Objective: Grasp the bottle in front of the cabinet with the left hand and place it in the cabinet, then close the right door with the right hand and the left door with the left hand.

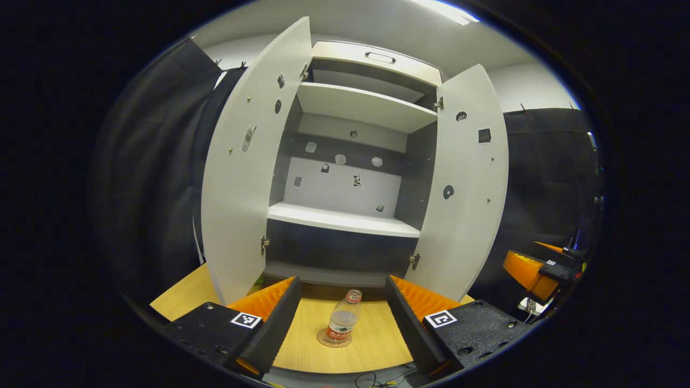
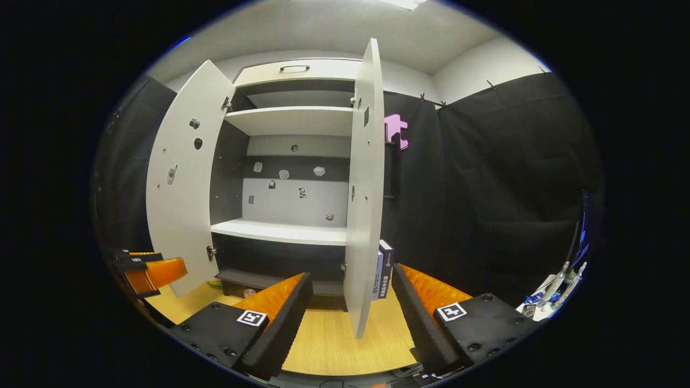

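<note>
The bottle (image 1: 342, 322) stands upright on the tabletop (image 1: 377, 345) ahead, centred between the left gripper (image 1: 343, 312)'s wide-open, empty jaws; likely light, thin-walled and slippery, so grip mid-body gently; right gripper (image 2: 350, 310) equally open, empty.

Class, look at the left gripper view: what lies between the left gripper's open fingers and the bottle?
Nothing but bare wooden tabletop. In the left gripper view the bottle stands upright ahead of the open left gripper, untouched.
</note>
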